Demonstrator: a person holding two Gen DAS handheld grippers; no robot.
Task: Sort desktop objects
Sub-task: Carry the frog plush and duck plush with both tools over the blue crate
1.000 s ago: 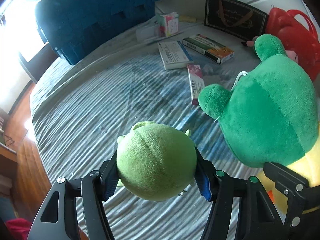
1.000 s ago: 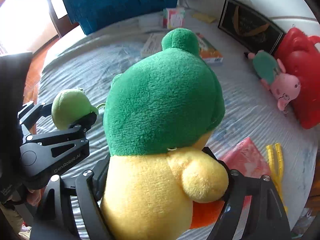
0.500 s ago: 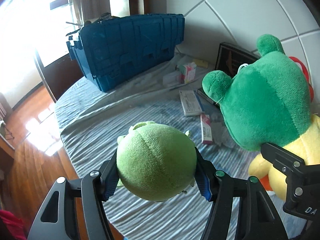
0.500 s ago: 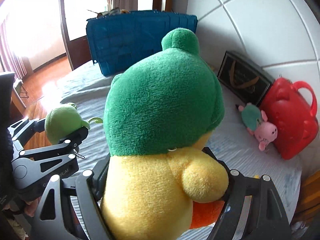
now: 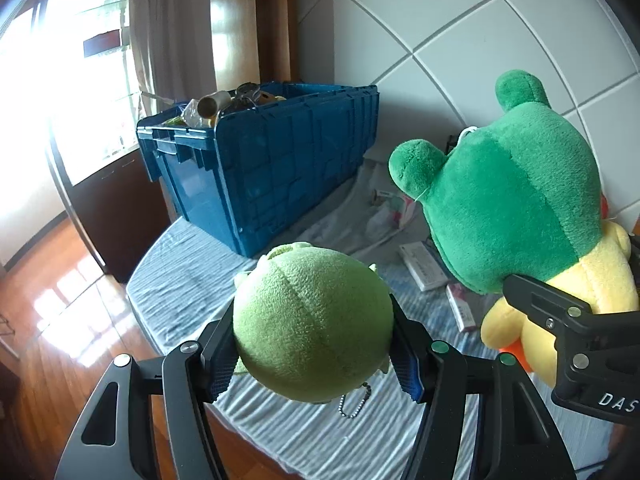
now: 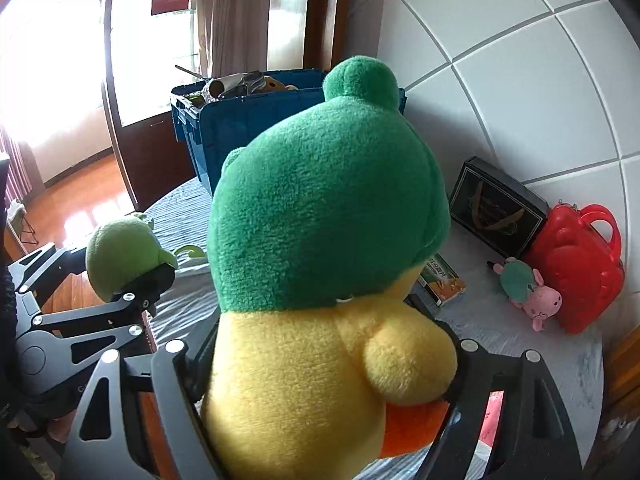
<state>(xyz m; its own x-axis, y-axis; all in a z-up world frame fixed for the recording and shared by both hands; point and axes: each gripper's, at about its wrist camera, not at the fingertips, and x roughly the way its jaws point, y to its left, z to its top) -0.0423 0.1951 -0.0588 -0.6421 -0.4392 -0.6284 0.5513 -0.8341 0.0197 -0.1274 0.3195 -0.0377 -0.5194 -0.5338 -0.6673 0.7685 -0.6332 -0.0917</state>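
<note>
Both claws are clamped and have lifted off the counter [image 5: 192, 256]: left claw [image 5: 314, 354] grips the light-green plush ball [image 5: 312, 320], right claw [image 6: 320, 380] the green-hooded yellow duck plush [image 6: 320, 240]. Blue crate [image 5: 280, 160] now faces them, likely drop-off next.

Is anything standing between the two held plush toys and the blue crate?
Nothing visible does. The small light-green plush in the left gripper and the big green-and-yellow plush in the right gripper face the blue crate across bare striped cloth. The crate's open top already looks piled.
</note>
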